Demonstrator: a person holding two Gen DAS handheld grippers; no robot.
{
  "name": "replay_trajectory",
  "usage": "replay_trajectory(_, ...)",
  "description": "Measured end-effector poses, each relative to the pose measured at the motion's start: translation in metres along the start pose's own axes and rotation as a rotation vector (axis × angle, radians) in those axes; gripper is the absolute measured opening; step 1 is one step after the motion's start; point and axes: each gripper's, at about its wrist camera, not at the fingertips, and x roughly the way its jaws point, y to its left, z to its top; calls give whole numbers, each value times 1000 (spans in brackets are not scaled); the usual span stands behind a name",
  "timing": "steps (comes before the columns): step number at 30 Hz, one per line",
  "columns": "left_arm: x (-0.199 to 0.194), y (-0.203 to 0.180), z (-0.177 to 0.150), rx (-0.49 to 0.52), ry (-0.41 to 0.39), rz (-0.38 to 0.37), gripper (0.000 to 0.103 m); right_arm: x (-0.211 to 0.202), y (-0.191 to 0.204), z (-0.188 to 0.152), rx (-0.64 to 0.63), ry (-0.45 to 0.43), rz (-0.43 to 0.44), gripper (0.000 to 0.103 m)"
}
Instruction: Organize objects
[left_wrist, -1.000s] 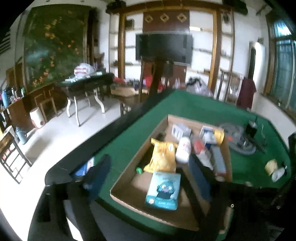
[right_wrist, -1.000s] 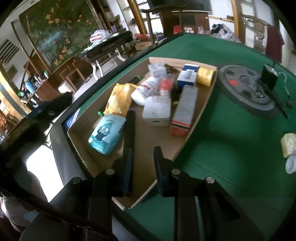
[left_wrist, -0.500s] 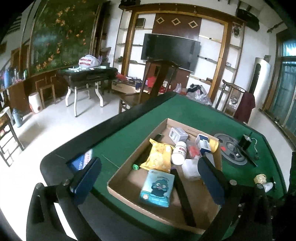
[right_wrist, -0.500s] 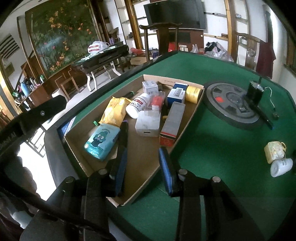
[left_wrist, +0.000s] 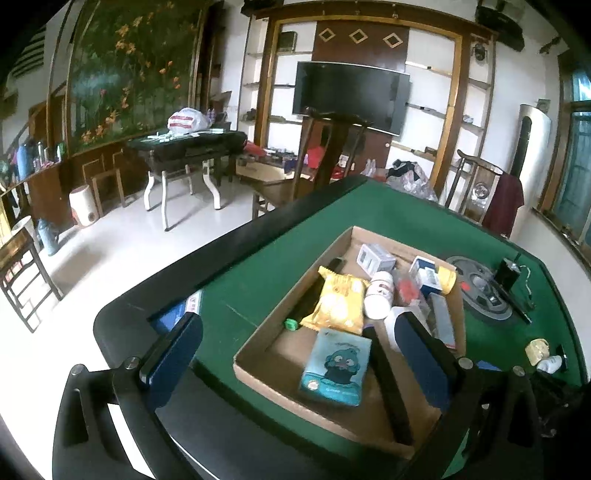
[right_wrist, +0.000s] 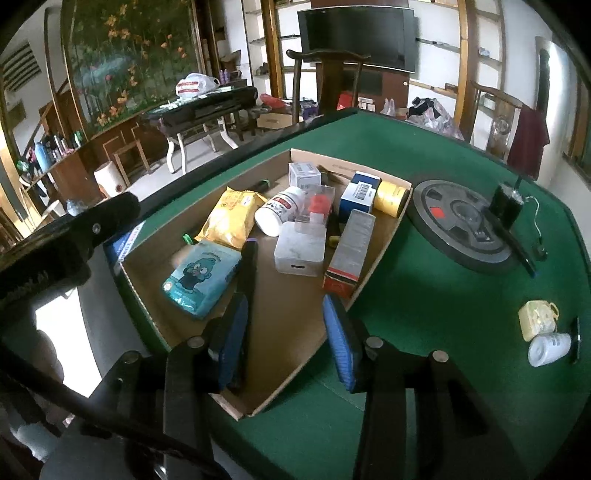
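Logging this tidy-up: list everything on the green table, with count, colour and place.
cardboard tray: 1, brown, on the table's near left
snack bag: 1, yellow, in tray
tissue pack: 1, teal, in tray, near end
pill bottle: 1, white, in tray middle
long black bar: 1, in tray
plastic case: 1, white, in tray
long box: 1, grey and red, along tray's right wall
tape roll: 1, yellow, tray's far corner
weight plate: 1, dark grey, right of tray
left hand-held gripper: open, empty
right hand-held gripper: jaws just opening, empty
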Motion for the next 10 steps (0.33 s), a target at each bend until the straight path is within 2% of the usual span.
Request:
replay_trajectory(4,4,4,-3,6,2,47,102,5,8,5,-8,12,-11,42)
replay_trajectory(8,10,6,-5,19,13,84,102,8,13,5,-17,18,-14,48)
replay_trajectory(10,12,8,-5,10,28,83,102,9,14,5,-20,23,-14,48)
